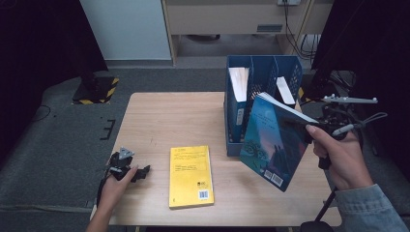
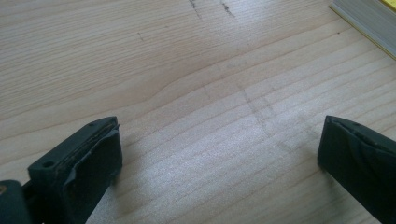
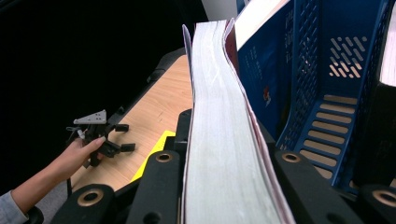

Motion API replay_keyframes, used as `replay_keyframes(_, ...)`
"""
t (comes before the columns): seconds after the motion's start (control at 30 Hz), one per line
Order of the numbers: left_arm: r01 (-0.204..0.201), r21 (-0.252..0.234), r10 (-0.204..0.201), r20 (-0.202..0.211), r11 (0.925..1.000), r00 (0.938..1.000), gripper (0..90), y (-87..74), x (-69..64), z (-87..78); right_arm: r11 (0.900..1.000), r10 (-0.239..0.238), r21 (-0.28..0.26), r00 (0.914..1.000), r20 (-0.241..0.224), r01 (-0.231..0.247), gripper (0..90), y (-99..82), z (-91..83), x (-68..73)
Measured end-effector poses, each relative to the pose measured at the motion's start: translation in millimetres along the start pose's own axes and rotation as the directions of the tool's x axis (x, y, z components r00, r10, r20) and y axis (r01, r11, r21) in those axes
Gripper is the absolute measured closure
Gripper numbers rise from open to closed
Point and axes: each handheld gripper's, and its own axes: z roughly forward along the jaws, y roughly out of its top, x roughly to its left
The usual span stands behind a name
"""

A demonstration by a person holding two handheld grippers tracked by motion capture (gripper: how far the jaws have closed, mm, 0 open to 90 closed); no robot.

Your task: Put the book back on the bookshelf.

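At three o'clock on the table (image 1: 159, 116), our right gripper (image 1: 309, 129) is clamped on the fore-edge of the blue book (image 1: 273, 142), which hangs tilted in the air just in front of the blue file rack (image 1: 263, 72). Our worry is the hold: we judge the pinch sits on loose pages, so the book could sag, fan open or slide out. Its lower corner might also catch the rack's front wall on the way in. Down at eight o'clock our left gripper (image 1: 140, 172) rests on the wood, jaws wide apart with nothing between them, well apart from the yellow book (image 1: 190, 176) lying flat at six o'clock.
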Motion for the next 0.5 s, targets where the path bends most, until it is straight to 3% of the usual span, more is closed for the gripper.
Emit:
replay_keyframes(0.23,-0.001,0.001,0.001,-0.001,1.0000,1.0000,0.0,0.0,0.0,0.0,0.9997,0.020,-0.014,0.9997,-0.013,-0.021,72.4,9.9,0.5,-0.3)
replay_keyframes(0.5,0.000,0.000,0.000,-0.001,1.0000,1.0000,0.0,0.0,-0.1,0.0,0.9993,0.028,-0.026,0.9995,0.012,-0.028,72.4,26.0,2.8,-0.8)
